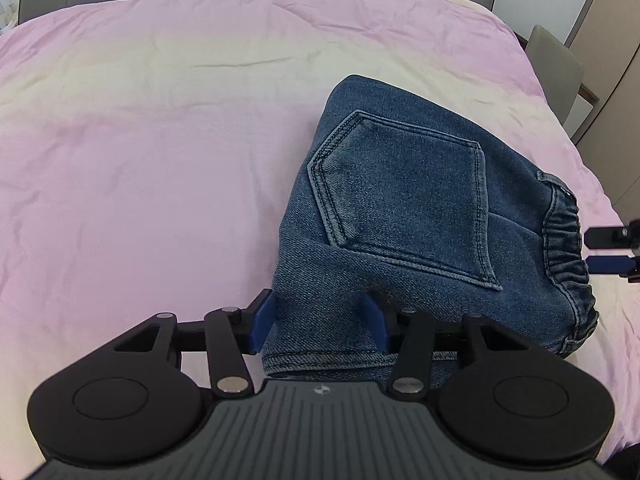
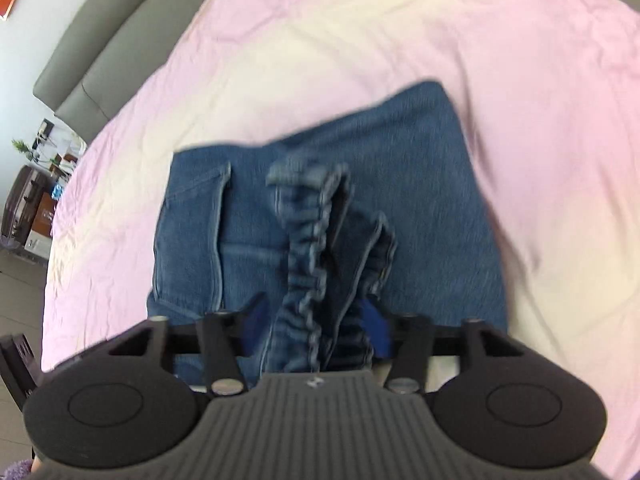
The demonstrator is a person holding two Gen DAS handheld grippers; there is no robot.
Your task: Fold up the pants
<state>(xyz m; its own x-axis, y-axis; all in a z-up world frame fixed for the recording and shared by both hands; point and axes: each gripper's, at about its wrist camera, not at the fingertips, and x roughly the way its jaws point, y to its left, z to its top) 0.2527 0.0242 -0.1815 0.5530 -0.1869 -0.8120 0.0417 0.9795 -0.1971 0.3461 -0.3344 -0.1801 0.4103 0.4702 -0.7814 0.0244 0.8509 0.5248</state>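
Folded blue denim pants (image 1: 400,200) lie on the pink bed cover (image 1: 140,140), back pocket up and elastic waistband (image 1: 568,240) to the right. My left gripper (image 1: 318,320) holds the near corner of the fold, with its blue pads pressed against the cloth on both sides. In the right wrist view, which is blurred, the pants (image 2: 420,200) lie flat and the gathered waistband (image 2: 308,248) runs up between the fingers of my right gripper (image 2: 314,316). Those jaws stand apart and loose around it. The right gripper (image 1: 596,250) also shows at the waistband's edge in the left wrist view.
The pink and cream cover (image 2: 520,60) spreads wide to the left of and beyond the pants. A grey headboard (image 2: 100,60) borders the bed. A grey chair (image 1: 556,64) stands past the far right corner. Boxes and a suitcase (image 2: 36,200) sit on the floor beside the bed.
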